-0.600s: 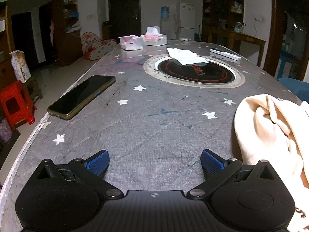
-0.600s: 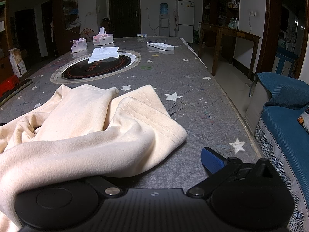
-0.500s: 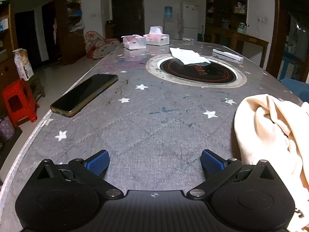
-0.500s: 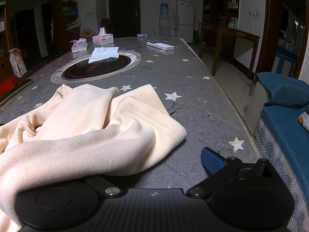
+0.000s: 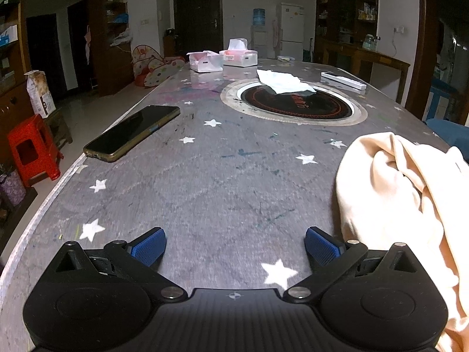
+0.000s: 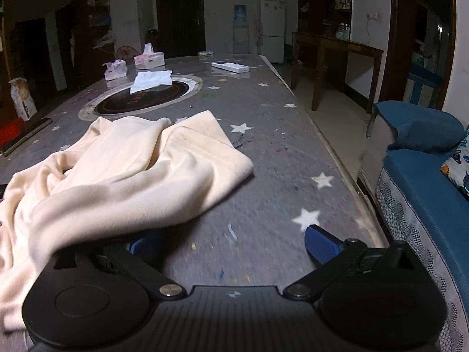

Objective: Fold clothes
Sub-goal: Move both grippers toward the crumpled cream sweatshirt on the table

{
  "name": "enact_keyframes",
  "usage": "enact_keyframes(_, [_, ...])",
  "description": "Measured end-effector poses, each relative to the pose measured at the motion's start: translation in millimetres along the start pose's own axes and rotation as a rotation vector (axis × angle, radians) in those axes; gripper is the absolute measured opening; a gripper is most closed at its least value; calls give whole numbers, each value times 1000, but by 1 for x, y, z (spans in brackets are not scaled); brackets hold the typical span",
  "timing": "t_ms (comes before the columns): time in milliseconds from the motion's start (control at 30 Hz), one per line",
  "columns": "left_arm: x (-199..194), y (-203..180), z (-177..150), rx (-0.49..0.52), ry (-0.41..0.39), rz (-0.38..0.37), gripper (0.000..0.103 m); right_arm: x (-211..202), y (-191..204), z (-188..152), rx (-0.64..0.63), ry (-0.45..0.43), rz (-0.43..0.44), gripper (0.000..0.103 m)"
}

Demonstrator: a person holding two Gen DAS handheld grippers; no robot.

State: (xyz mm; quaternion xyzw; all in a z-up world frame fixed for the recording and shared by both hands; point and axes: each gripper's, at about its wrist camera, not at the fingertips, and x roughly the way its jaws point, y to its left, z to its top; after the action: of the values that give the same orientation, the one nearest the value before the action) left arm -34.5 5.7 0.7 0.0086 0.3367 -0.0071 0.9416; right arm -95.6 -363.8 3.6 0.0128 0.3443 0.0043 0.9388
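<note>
Star-printed table (image 5: 222, 193) carries a crumpled cream garment (image 6: 123, 170) at three o'clock of the gaping, empty left tool (image 5: 234, 245); right tool (image 6: 231, 243) equally wide; folding unstarted.

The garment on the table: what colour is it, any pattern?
Plain cream garment, no pattern visible; the right wrist view shows it best.
</note>
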Motion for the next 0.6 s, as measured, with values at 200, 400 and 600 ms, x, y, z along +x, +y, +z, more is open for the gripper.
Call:
enact_keyframes(200, [-7,-9,-4,-2,5,12,103,-24,-11,-10,12,-61,21,103])
enact_keyframes(400, [-13,-15,-8,-19,8,33,103,-46,-11,-14,11,-85,57,103])
enact_keyframes(600, [-20,-17,-11,-34,17,42,103,-67,3,-16,-21,-122,99,103])
